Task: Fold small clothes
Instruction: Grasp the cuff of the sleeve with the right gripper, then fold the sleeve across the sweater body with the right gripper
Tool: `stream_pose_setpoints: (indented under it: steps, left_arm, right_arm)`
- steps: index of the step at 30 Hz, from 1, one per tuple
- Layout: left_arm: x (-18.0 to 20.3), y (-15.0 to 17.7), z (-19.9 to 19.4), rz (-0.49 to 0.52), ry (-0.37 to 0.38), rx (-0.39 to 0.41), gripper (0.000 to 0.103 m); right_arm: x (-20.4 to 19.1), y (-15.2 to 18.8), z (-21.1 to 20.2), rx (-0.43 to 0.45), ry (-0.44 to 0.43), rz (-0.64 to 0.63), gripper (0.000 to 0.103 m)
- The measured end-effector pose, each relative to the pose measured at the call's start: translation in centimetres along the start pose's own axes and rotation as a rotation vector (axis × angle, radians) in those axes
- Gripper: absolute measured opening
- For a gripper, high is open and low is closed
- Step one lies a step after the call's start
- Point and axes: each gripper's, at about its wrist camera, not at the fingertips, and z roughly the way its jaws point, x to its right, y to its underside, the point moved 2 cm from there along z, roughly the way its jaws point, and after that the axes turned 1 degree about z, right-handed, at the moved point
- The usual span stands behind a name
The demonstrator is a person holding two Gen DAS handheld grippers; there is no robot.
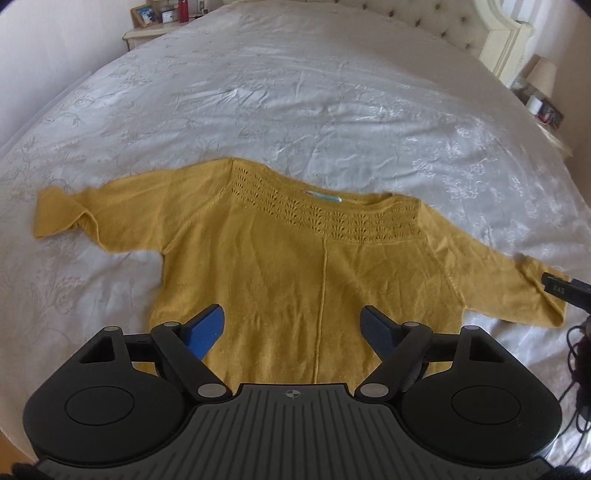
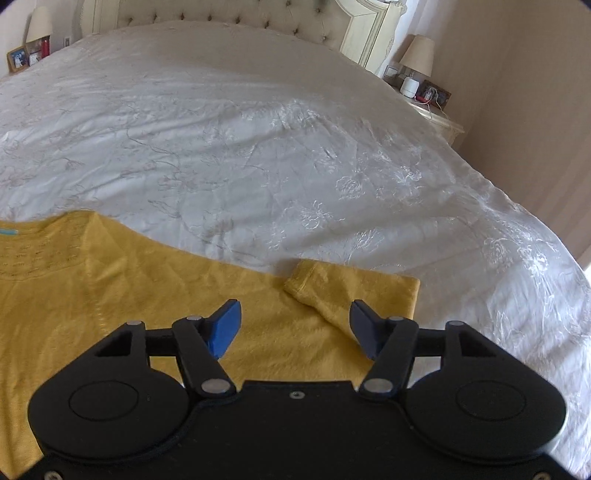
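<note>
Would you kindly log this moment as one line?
yellow sweater: flat on bed | left hand-held gripper: open | right hand-held gripper: open, over sleeve

The bed (image 1: 295, 92) carried a white bedspread (image 2: 258, 147) with a pale floral pattern, lightly creased across its whole width, and a tufted headboard (image 2: 221, 14) stood at its far end. A mustard-yellow knitted sweater (image 1: 295, 266) lay flat on the near part of the bedspread, neckline toward the far side and both sleeves spread out to left and right. The cuff of the right sleeve (image 2: 351, 288) was folded back on itself, and the left sleeve (image 1: 70, 214) was twisted near its end.
</note>
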Motion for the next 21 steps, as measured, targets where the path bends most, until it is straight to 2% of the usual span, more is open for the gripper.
stream_pose_setpoints:
  steps: [7,11,12,13,15,21]
  left_arm:
    - [1.3,0.6,1.3,-0.002,-0.082,-0.087,0.08]
    - [1.4,0.8,1.7,0.003,-0.11,-0.124,0.08]
    - [1.3,0.8,1.8,0.004,-0.112,-0.129,0.08]
    - [1.3,0.8,1.9,0.008,-0.114,-0.134,0.08]
    - [1.3,0.7,2.2,0.023,-0.12,-0.141,0.08]
    - [0.7,0.3,3.0,0.05,-0.084,-0.147,0.079]
  right_arm:
    - [-0.2,-0.5,8.2,-0.044,0.005,-0.103,0.056]
    - [-0.3,0.3,11.0,-0.086,0.029,-0.143,0.047]
    - [-0.3,0.5,11.2,-0.092,0.032,-0.147,0.042]
    - [-0.1,0.6,11.5,-0.094,0.024,-0.147,0.029]
    - [0.6,0.8,11.2,-0.096,-0.007,-0.12,0.013]
    - [3.2,-0.1,7.2,-0.048,-0.072,0.065,0.01]
